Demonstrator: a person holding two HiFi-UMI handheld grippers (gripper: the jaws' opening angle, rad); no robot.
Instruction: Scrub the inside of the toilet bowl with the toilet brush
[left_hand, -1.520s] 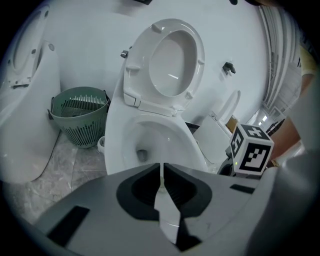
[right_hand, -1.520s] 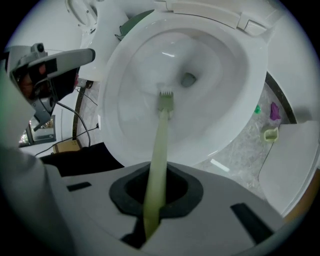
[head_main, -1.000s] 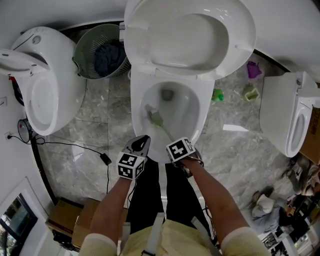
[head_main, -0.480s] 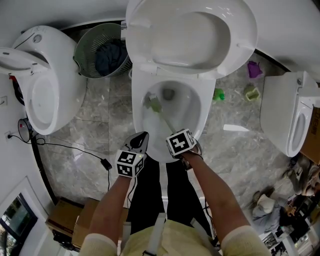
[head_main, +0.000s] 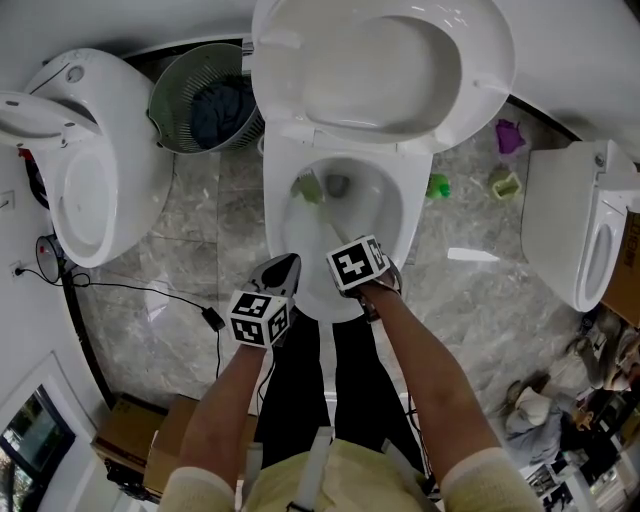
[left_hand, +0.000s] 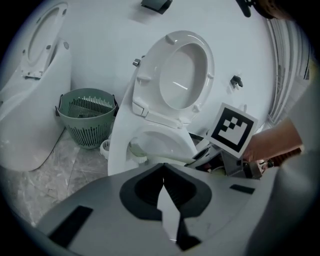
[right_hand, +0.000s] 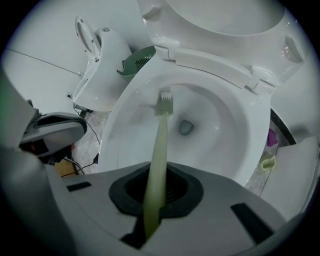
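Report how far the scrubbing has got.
Done: white seat and lid raised; right claw shut on the pale green toilet brush. In hand: its bristles meet the far-left inner wall of the white bowl. Left: the remaining walls; the left claw is shut, empty.

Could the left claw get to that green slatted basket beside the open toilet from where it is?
Probably yes. The left claw is shut on nothing, and only bare marble floor shows between it and the green slatted plastic basket, left of the white toilet.
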